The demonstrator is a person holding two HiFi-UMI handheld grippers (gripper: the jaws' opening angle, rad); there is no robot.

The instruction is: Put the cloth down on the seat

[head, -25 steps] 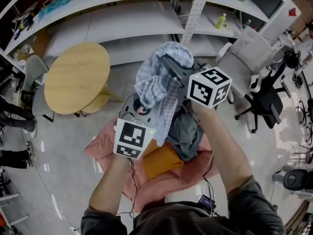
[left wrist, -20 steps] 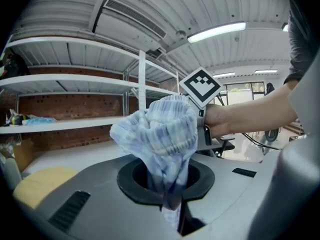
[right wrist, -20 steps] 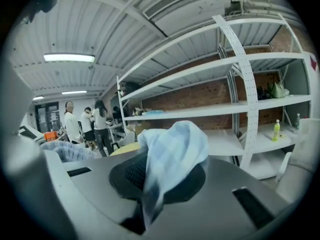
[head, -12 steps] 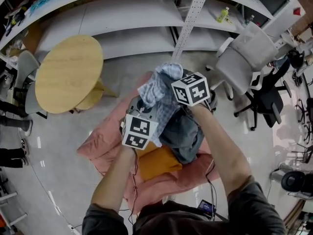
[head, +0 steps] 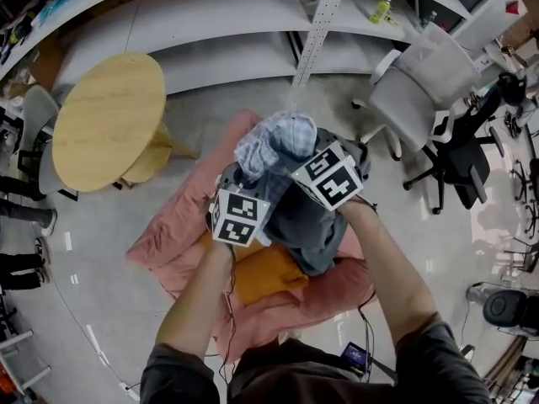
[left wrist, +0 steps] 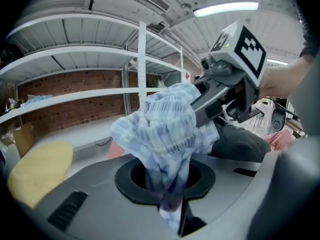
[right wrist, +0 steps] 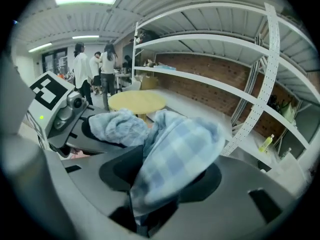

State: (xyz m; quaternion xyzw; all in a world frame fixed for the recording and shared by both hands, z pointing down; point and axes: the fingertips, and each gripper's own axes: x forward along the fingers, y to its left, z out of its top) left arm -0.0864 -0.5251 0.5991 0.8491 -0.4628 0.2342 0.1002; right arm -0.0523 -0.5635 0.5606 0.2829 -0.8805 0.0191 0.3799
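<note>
Above the seat (head: 173, 238), left claw (left wrist: 172, 211) pinches the cloth (left wrist: 165, 129); right claw (right wrist: 142, 209) is opening around it.

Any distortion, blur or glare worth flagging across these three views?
Head view: strong fisheye bows the shelves, small glints on the floor. Left gripper view: dark vignetted corners, ceiling light blown out, cloth sharp enough. Right gripper view: same vignette, cloth slightly soft.
</note>
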